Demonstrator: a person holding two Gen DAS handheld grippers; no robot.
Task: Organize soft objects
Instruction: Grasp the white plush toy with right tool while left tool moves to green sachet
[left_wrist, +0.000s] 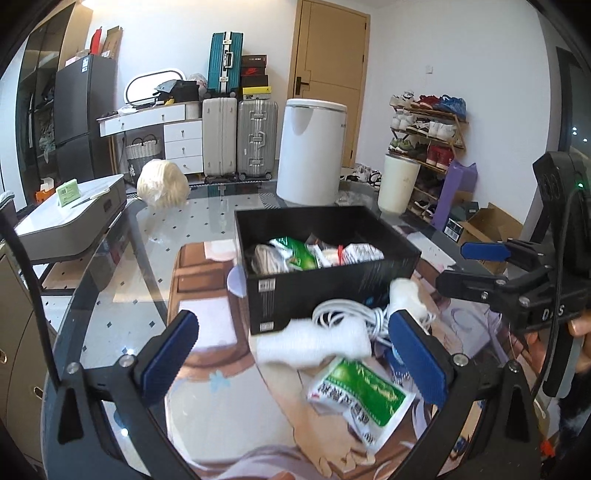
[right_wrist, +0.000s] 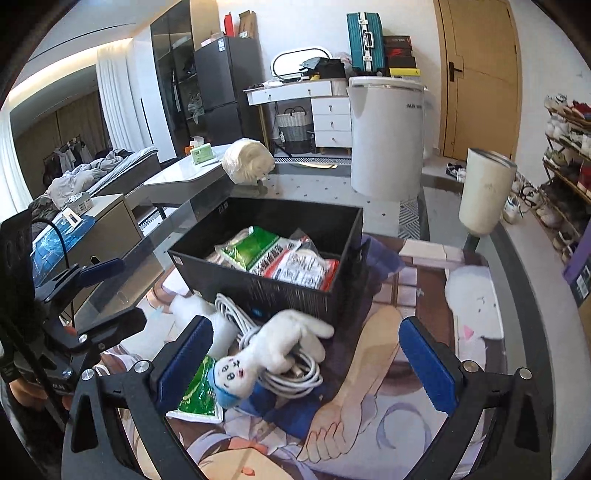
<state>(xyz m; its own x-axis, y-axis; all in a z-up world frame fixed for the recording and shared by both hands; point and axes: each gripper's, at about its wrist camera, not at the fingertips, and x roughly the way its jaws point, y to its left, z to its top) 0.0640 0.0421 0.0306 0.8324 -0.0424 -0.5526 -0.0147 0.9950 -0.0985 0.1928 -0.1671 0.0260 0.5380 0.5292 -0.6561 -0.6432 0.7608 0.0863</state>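
Both blue pads of the left gripper (left_wrist: 295, 354) stand spread; a white plush toy (left_wrist: 404, 295), coiled cable (left_wrist: 347, 314) and green packet (left_wrist: 364, 393) lie just before the black box (left_wrist: 332, 291).

Right wrist view: right gripper (right_wrist: 314, 363) gapes wide, empty, around the blue-capped toy (right_wrist: 266, 354) on the cable (right_wrist: 295, 373), touching the box (right_wrist: 280, 291).

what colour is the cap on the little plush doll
Blue, on the white plush doll; clearest in the right wrist view.

A black box (right_wrist: 280, 291) sits on the worktop, open and partly filled with green-and-white packets (right_wrist: 266, 254). Just in front of it lie a white plush toy (right_wrist: 273, 350) draped over a coiled white cable (right_wrist: 291, 373), a white cloth (left_wrist: 314, 341) and another green packet (left_wrist: 364, 397).
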